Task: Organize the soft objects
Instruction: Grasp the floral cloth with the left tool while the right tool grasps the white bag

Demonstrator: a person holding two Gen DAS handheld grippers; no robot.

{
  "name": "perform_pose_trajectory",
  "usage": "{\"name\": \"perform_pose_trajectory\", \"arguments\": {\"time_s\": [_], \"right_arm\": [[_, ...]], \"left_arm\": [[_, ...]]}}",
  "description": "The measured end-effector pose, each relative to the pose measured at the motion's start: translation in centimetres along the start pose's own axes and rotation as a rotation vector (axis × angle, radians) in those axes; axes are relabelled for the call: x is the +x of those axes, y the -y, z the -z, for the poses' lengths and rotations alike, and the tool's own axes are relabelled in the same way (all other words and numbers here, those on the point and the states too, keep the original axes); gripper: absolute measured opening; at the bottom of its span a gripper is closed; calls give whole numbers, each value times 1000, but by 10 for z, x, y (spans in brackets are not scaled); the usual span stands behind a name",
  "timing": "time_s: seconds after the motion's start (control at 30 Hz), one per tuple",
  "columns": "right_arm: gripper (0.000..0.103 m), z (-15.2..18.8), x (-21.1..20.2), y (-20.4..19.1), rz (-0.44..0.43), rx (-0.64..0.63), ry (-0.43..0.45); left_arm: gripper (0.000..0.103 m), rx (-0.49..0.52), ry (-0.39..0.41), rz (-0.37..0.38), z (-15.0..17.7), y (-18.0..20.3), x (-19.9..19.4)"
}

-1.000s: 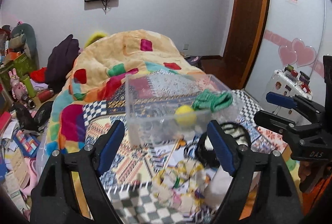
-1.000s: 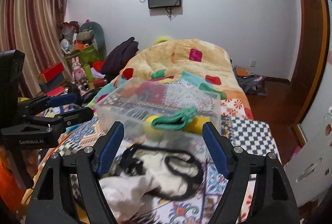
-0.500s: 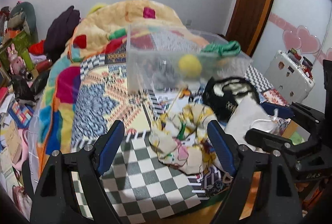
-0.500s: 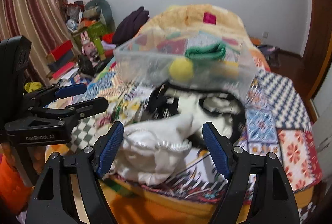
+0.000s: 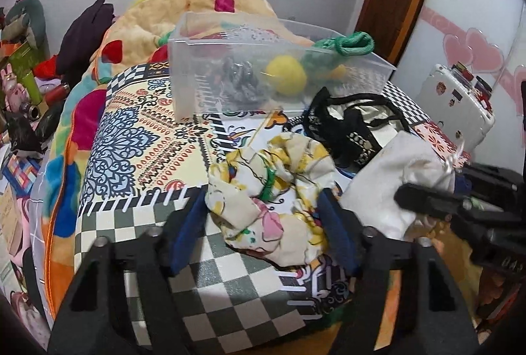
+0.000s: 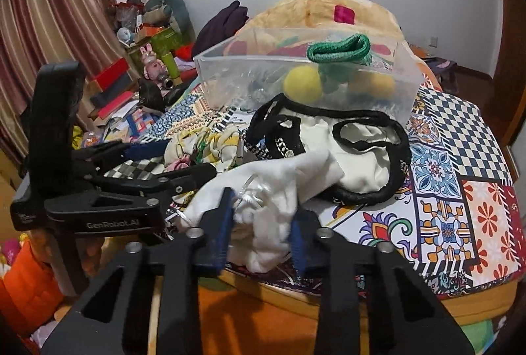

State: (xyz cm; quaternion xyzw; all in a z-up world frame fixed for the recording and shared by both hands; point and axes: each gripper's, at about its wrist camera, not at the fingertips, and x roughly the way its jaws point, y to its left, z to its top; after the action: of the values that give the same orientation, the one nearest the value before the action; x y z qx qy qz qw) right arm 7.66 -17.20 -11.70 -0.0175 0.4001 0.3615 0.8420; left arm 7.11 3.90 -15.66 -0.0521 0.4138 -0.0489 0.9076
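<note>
Jaws of left gripper (image 5: 263,223) spread apart, one blue pad each side of yellow-print cloth (image 5: 273,187), pads touching or just beside its edges; not yet clamped. Jaws of right gripper (image 6: 261,235) narrower, either side of white drawstring bag (image 6: 263,190) w/ fabric bunched between pads; clamped or only bracketing — can't tell.

Both items near front edge of bed (image 5: 131,131), on patterned patchwork cover. Print cloth crumpled in a heap, bag just beside it to the right, the two touching or nearly so. Black-and-cream strappy garment (image 6: 345,154) behind bag, partly overlapped by it.

Clear plastic bin (image 5: 210,59) farther back on bed, upright, open top. Inside: yellow ball (image 5: 286,77), grey knit bundle (image 5: 241,82), 2nd yellowish ball (image 6: 371,83) seen in right wrist view. Green knit piece (image 5: 353,42) draped over bin's rim, part hanging inside.

Orange-yellow blanket (image 5: 203,3) piled behind bin. White case (image 5: 457,102) off right side of bed.
</note>
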Motion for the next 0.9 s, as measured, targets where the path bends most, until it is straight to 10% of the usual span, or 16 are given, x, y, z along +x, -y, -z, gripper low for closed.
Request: {"name": "perform_pose_trajectory", "arguments": {"time_s": [0.27,0.9], "right_arm": [[17,-10,-21,4,1,21,64],[17,-87,-55,19,119,-15,321]], "left_arm": [[13,-13,25,49,0,-6,-9],[10,6,291,45,-67,-10,-69]]}}
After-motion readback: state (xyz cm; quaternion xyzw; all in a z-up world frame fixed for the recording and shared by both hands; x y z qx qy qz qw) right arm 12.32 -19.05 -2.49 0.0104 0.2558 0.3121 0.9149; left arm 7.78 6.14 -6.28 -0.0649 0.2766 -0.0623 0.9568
